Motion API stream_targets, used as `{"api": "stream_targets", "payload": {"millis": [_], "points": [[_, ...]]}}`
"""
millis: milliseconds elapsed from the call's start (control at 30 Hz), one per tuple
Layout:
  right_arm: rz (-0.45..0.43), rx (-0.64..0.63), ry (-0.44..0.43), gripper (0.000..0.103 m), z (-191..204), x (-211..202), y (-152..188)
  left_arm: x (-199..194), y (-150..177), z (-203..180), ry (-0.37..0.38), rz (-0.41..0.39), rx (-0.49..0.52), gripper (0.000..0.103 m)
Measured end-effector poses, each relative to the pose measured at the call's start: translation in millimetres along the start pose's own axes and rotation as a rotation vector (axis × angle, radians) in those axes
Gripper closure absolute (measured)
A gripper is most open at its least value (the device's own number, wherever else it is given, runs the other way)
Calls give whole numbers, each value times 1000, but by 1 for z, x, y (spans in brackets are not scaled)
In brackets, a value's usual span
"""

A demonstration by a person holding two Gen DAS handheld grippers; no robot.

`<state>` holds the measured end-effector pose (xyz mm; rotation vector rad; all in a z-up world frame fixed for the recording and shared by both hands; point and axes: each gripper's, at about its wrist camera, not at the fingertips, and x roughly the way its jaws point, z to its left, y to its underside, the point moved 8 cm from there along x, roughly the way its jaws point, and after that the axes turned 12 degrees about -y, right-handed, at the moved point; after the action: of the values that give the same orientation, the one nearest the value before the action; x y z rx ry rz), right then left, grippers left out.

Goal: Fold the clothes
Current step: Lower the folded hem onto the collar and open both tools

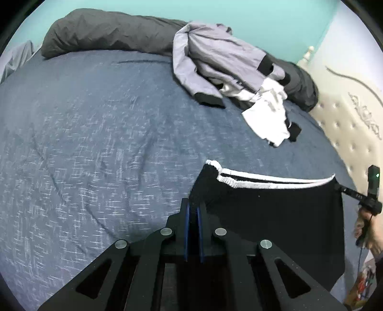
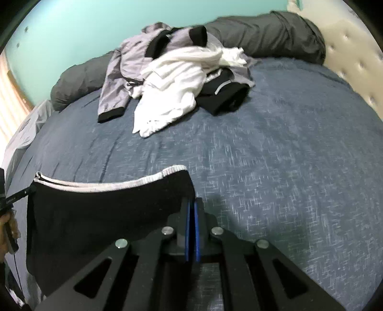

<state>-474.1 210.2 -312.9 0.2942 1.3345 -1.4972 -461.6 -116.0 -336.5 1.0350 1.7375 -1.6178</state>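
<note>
A wide bed (image 1: 95, 134) fills most of both views. It is covered with a blue bedspread (image 2: 275, 148) that has small white flecks. Along the far edge of the bed lies a long dark grey pillow (image 1: 107, 31), against a turquoise wall (image 1: 263, 14). At one side stands a cream headboard (image 1: 354, 124) with buttoned padding and a carved ornament. In the right wrist view, warm light comes through a pale curtain (image 2: 9, 100) at the left edge.

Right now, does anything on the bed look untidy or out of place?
Yes: a heap of unfolded clothes lies crumpled at the far side of the bed, against the grey pillows.
</note>
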Motion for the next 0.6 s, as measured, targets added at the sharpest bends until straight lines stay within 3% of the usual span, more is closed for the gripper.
{"api": "stream_targets", "payload": {"millis": [367,500,600], "points": [[106,11,74,100,-22,57,22,42,11,-7,-69,64,56,93],[74,18,119,96,-28,40,20,26,8,0,-74,41,27,81],[39,36,108,96,-23,14,20,4,11,7,-41,33,-17,81]]}}
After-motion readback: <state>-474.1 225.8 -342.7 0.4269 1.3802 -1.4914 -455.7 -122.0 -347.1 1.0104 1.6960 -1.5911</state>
